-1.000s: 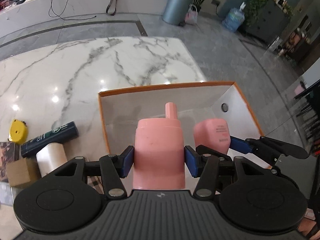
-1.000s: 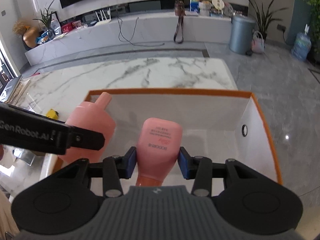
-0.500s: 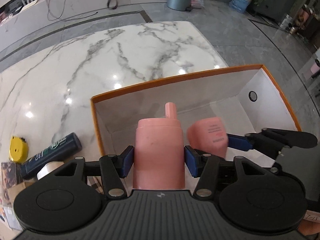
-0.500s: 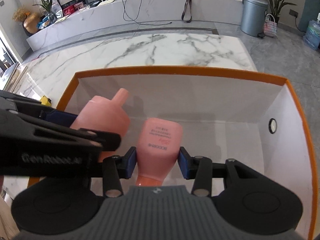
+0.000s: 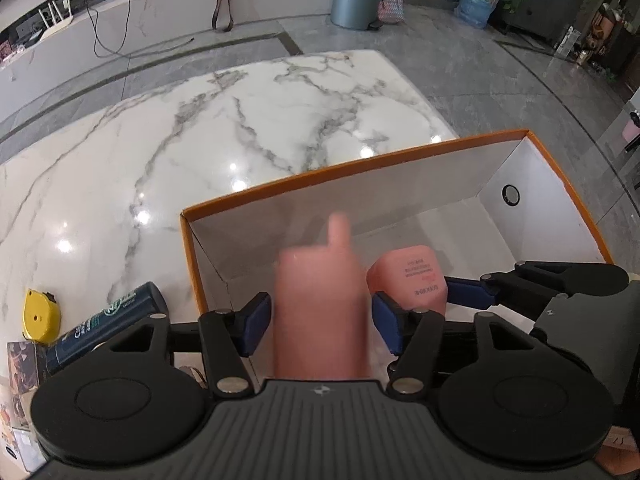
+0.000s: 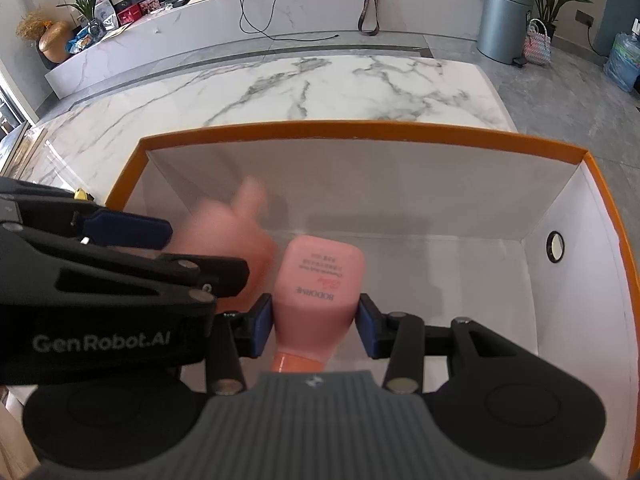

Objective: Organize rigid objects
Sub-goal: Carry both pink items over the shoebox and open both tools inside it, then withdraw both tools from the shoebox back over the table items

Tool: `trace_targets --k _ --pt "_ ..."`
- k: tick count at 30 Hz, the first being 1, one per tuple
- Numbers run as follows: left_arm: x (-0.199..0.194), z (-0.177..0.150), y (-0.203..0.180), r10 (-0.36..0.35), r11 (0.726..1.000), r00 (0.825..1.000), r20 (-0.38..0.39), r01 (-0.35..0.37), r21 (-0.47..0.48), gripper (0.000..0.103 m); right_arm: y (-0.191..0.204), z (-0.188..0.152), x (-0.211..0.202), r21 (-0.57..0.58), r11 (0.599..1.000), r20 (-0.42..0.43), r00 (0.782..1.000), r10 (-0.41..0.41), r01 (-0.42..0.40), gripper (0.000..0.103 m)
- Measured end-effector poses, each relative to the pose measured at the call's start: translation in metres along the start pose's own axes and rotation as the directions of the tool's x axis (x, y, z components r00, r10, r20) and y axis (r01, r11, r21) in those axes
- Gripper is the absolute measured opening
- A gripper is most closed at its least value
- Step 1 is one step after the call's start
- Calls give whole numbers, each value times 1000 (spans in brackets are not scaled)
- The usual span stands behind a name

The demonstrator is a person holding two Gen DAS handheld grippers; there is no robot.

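A white box with an orange rim (image 5: 360,164) (image 6: 360,128) sits on the marble table. My left gripper (image 5: 320,320) has its pads slightly apart from a pink spouted bottle (image 5: 320,308), which is motion-blurred between them over the box's left end; it also shows blurred in the right wrist view (image 6: 228,240). My right gripper (image 6: 316,320) is shut on a pink tube (image 6: 320,292) with upside-down lettering, held inside the box. The tube also shows in the left wrist view (image 5: 408,280).
Left of the box lie a dark blue bottle (image 5: 108,320), a yellow tape measure (image 5: 40,312) and small cartons (image 5: 20,360). The marble table (image 5: 240,128) stretches beyond the box. The left gripper's body (image 6: 100,280) crowds the right wrist view.
Both grippers have moved down into the box. The left jaws have widened off the spouted bottle, which now blurs as it drops. The right gripper still holds the tube.
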State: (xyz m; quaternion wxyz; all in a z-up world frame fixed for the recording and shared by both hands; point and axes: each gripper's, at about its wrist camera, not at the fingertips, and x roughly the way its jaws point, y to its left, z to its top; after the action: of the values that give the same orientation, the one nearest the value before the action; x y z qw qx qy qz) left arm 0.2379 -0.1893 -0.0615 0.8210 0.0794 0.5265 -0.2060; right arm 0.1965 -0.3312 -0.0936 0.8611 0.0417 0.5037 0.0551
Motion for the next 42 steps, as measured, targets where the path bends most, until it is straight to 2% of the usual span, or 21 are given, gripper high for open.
trace_targets --k 2,5,12,17,25,27,30,33,36,42 --pt "-2 -1 0 -2 1000 1000 17 2 7 79 1 0 0 -4 1000 -3 1000 -5 5 45" --pt "-5 -2 1 3 1000 1000 31 -4 13 79 2 0 0 -8 1000 -3 1000 -12 12 45" --pt "-24 -7 9 -52 999 993 106 53 -11 79 6 0 4 -12 1000 -37 999 -17 16 45" --pt "-38 -9 16 -40 999 990 138 43 -18 78 13 -2 3 -20 1000 -39 999 -5 4 45" --pt "-51 -21 29 -21 999 988 154 28 -46 77 25 -4 -10 -56 998 -4 999 -43 43 47" --pt "-54 -25 33 -17 998 987 158 27 -59 77 27 -5 -16 -60 997 10 999 -48 49 47" --pt "-60 -28 39 -16 997 986 167 28 -71 75 32 -6 -30 -76 995 50 997 -54 57 53" --pt "-69 -33 43 -7 997 983 186 21 -72 75 41 -6 -46 -100 993 100 994 -47 57 53" --pt "-79 -39 47 2 997 978 210 13 -71 75 50 -8 -63 -112 993 149 989 -17 34 62" --pt "-104 -53 57 32 998 964 265 -16 -64 75 81 -11 -90 -154 988 226 973 47 -12 62"
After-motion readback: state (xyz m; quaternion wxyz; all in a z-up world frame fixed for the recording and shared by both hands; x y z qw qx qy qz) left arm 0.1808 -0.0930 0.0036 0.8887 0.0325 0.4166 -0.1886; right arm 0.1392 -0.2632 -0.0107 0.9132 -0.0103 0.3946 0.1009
